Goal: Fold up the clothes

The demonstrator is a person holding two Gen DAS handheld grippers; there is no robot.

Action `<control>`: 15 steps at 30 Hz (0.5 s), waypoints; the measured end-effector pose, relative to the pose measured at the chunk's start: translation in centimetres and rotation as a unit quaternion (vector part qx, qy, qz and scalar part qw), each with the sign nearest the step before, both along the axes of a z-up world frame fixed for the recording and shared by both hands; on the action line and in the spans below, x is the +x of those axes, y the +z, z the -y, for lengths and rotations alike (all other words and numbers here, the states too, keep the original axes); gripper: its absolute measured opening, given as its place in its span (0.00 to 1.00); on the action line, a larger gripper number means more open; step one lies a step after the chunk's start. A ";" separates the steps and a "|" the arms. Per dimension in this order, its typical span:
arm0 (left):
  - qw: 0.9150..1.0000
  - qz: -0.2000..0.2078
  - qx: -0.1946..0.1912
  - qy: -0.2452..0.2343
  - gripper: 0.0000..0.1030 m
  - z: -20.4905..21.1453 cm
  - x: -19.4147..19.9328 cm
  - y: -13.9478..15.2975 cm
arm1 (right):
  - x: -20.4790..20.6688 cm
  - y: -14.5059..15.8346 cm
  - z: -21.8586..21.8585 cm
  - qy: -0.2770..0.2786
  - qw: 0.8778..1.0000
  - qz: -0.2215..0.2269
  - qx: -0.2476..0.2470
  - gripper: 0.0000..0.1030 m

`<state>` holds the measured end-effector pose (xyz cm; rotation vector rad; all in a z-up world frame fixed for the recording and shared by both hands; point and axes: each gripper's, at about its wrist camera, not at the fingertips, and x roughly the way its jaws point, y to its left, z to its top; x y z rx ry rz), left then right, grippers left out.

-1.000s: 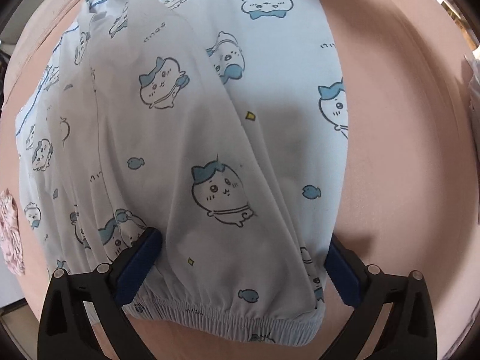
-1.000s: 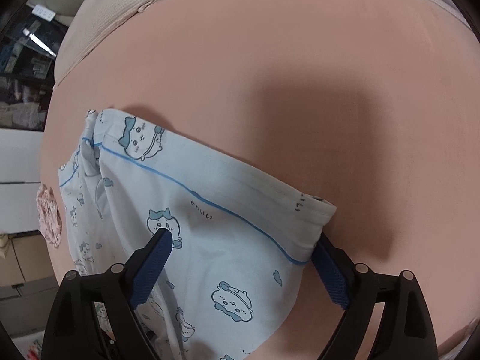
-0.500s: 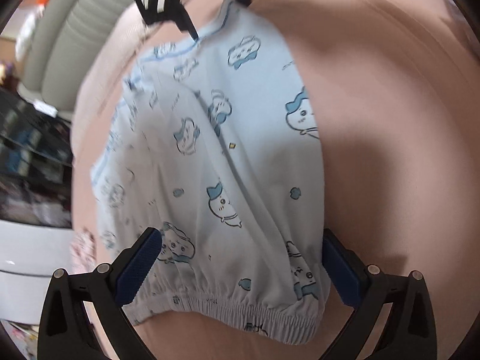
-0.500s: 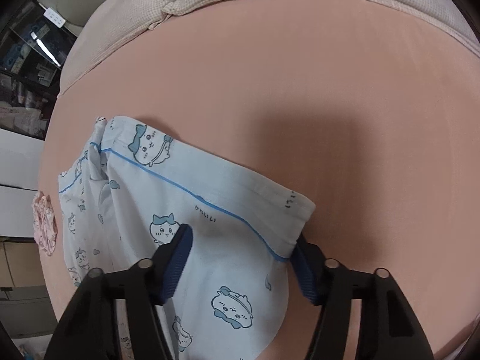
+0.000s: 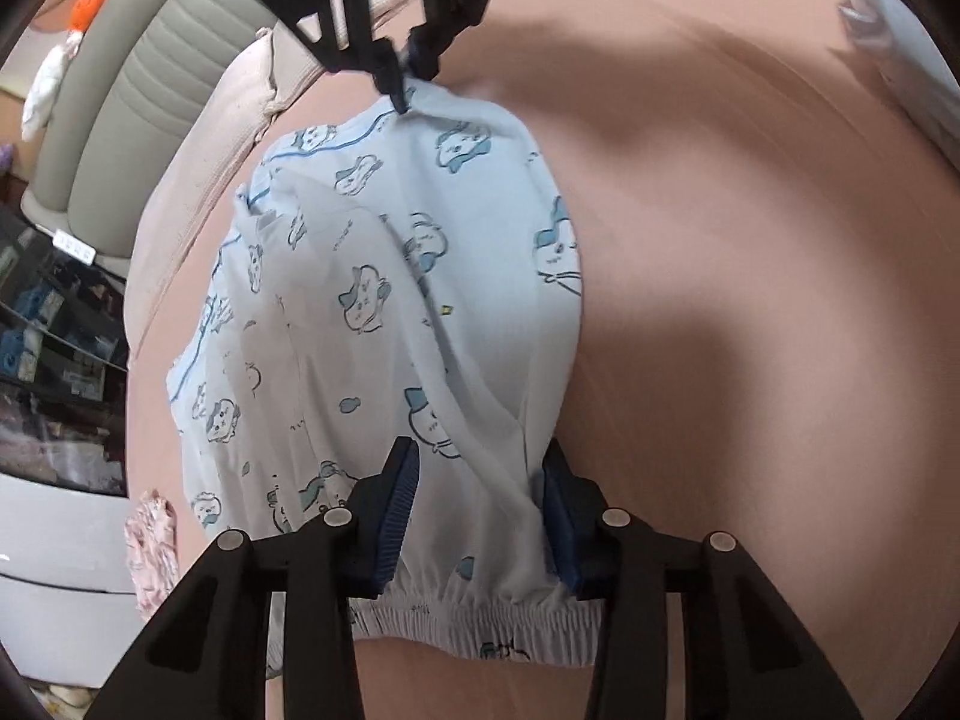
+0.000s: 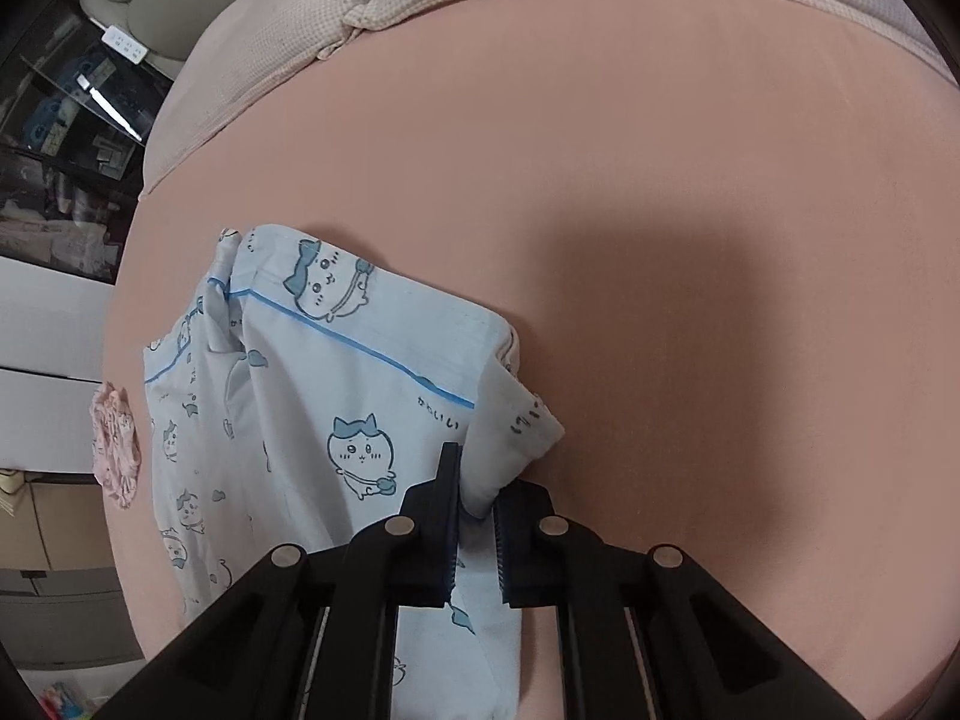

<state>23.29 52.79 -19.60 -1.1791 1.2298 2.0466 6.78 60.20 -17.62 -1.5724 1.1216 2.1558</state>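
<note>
A pair of pale-blue printed pyjama shorts [image 5: 390, 324] is stretched lengthwise over a pink bedsheet [image 5: 750, 300], its long axis running from six to twelve o'clock in the left wrist view. The elastic waistband [image 5: 474, 612] is bunched between the closing jaws of the left gripper [image 5: 480, 516] at six o'clock, the pads already pressed on the cloth. At twelve o'clock the hem is pinched in the clenched right gripper [image 6: 474, 516]. Each end is thus held for the fold.
</note>
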 end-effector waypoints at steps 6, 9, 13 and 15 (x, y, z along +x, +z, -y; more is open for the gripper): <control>0.996 0.064 0.056 0.033 0.21 1.2 -2.0 0.5 | -0.1 1.1 1.7 -0.007 1.000 -0.001 0.005 0.07; 0.993 0.074 0.081 0.042 0.15 1.8 -2.5 1.3 | -0.2 1.4 2.6 -0.016 1.000 0.012 0.011 0.06; 0.987 0.088 0.115 0.065 0.10 2.8 -3.2 2.3 | -0.3 2.3 3.8 -0.026 0.999 0.019 0.017 0.06; 0.982 0.097 0.135 0.085 0.08 3.4 -3.9 2.9 | -0.7 2.9 4.7 -0.023 0.999 0.025 0.022 0.06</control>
